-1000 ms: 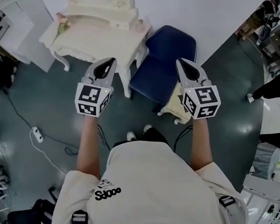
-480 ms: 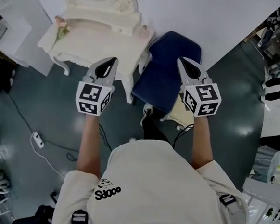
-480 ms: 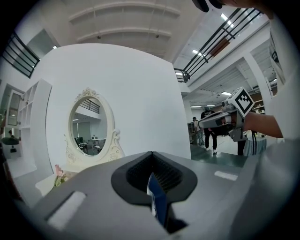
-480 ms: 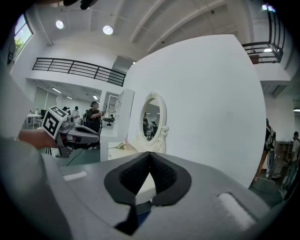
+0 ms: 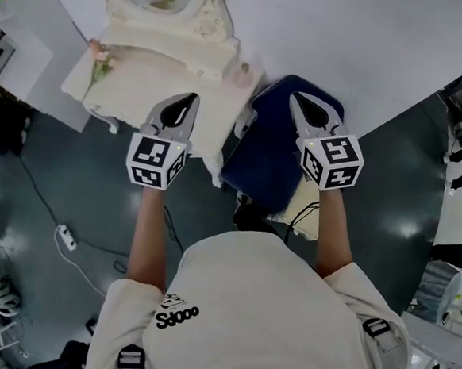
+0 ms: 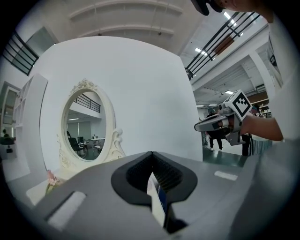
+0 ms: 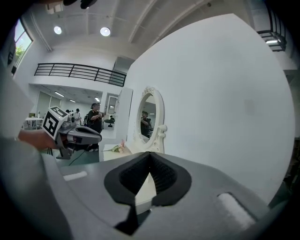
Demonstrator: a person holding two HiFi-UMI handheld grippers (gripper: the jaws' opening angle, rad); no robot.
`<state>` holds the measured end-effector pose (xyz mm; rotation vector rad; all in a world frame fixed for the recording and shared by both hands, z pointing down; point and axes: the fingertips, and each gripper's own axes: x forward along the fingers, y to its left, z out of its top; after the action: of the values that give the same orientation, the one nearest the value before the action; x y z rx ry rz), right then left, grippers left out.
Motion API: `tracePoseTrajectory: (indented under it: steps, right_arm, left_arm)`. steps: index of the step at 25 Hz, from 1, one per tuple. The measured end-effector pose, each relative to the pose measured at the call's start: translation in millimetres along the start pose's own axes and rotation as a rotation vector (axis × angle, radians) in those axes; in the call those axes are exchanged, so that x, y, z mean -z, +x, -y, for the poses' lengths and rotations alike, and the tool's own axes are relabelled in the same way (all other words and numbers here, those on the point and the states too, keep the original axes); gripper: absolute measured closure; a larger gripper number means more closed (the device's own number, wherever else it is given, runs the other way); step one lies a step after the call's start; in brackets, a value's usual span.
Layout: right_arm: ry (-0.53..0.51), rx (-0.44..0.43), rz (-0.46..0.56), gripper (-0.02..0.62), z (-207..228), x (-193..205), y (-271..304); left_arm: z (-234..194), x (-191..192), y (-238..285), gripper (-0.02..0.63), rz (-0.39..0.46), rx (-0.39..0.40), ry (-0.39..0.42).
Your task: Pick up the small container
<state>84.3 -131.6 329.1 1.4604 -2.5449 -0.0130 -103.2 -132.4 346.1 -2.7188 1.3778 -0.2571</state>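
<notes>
A small pinkish container (image 5: 242, 77) stands on the right front corner of a cream dressing table (image 5: 158, 66). My left gripper (image 5: 192, 98) hovers over the table's front edge, left of the container and apart from it, jaws shut and empty. Level with it, my right gripper (image 5: 295, 97) hangs over a dark blue chair (image 5: 272, 149), to the right of the container, also shut with nothing in it. In the left gripper view the closed jaws (image 6: 151, 154) point toward the oval mirror (image 6: 86, 124). The right gripper view shows its closed jaws (image 7: 150, 153) aimed at the same mirror (image 7: 149, 117); the container is hidden there.
Pink flowers (image 5: 97, 56) lie on the table's left end. The blue chair stands against the table's right side. A power strip and cable (image 5: 66, 236) lie on the dark floor at left. People stand in the background (image 7: 95, 117). A white wall (image 5: 362, 34) rises behind the table.
The table and chair have slid down and nearer in the head view as the person steps toward them. Both grippers keep the same pose, still shut and side by side.
</notes>
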Motion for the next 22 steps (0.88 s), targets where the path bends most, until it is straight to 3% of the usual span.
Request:
tracePoseTrajectory:
  steps: [12,17,22]
  right_arm:
    - [0.045,-0.045,-0.066,0.592,67,18,87]
    - [0.106,-0.05,-0.046,0.594,72,25,101]
    - [0.144,0.001,-0.128,0.594,76,50,120]
  left_arm:
    - [-35,11,134,0.586,-0.03,0.047,-0.107]
    - [-41,40,173,0.564,-0.101,0.118,-0.12]
    - [-42,77,210,0.525,-0.189,0.211,-0.139]
